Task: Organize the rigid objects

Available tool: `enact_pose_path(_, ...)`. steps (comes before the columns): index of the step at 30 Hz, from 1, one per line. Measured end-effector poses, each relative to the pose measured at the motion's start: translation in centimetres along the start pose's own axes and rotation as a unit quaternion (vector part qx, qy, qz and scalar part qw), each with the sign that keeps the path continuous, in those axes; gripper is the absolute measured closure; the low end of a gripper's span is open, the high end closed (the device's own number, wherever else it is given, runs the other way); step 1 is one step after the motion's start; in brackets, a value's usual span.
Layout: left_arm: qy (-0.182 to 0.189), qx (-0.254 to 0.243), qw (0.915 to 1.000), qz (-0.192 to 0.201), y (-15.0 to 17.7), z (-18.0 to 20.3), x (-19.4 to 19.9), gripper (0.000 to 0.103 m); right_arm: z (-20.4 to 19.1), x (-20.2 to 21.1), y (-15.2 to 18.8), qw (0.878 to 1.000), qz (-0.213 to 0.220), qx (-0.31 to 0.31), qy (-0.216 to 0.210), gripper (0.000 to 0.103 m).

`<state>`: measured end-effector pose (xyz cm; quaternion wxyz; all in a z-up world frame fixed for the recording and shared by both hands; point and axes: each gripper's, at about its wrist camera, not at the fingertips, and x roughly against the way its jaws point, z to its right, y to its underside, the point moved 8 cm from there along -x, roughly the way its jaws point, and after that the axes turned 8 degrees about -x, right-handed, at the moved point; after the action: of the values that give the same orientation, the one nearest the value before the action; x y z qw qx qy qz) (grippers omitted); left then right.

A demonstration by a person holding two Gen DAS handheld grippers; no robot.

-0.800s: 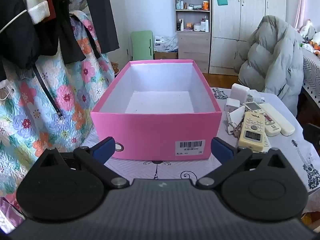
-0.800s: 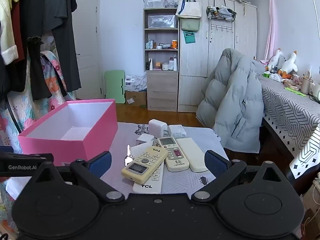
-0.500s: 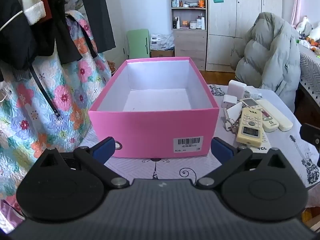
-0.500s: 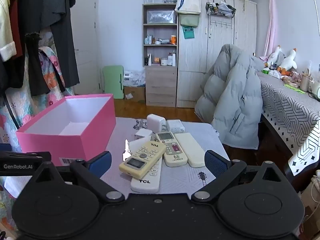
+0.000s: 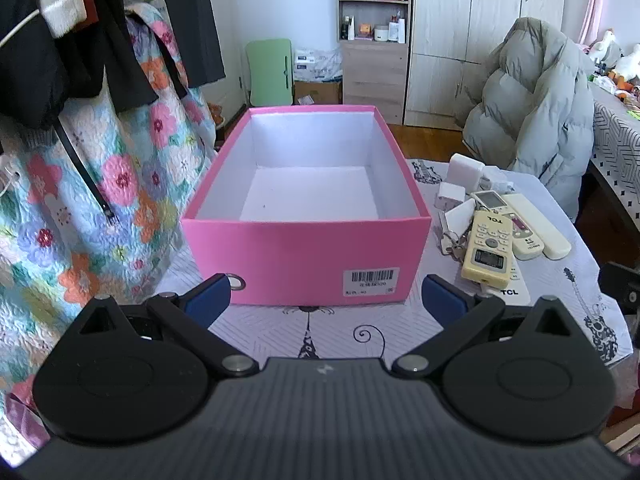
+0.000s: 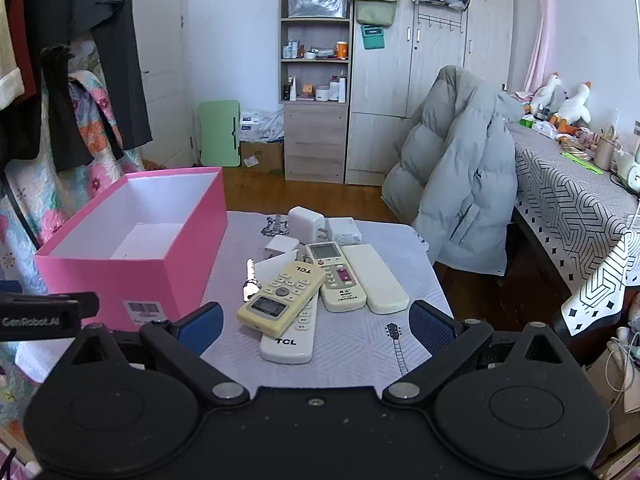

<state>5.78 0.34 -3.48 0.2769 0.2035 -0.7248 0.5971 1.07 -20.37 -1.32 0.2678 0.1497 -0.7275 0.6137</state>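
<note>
Now we have both tools a little higher and farther back than a moment ago, so the pink box (image 5: 306, 252) sits smaller and squarely ahead of our left tool (image 5: 326, 294), its white inside bare; nothing has been packed yet. That pull-back gives us a fuller look at the worktop (image 6: 360, 344) before the first pick. Our left tool stands wide and holds nothing, the box's near wall just beyond its fingertips. Our right tool (image 6: 314, 322) is also wide and empty, with the heap of remotes directly ahead between its fingers: the cream remote (image 6: 280, 294) lies across a white TCL remote (image 6: 290, 336), two more white remotes (image 6: 340, 282) beyond to the right, chargers (image 6: 306, 224) behind them, a key (image 6: 251, 282) to the left. Free cloth lies just before the right tool; the worktop's right edge drops off close beside the remotes.
</note>
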Motion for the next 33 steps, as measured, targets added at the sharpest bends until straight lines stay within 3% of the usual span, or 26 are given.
enact_pose_path(25, -0.005, -0.002, 1.0, -0.005, 0.3, -0.4, -0.3, 0.0, 0.3, -0.2, 0.4, 1.0, -0.004, -0.017, 0.003, 0.002)
enact_pose_path(33, 0.009, 0.002, 0.9999, 0.014, 0.3, -0.4, -0.1, 0.0, -0.3, 1.1, -0.5, 0.999, 0.032, -0.009, -0.012, 0.002)
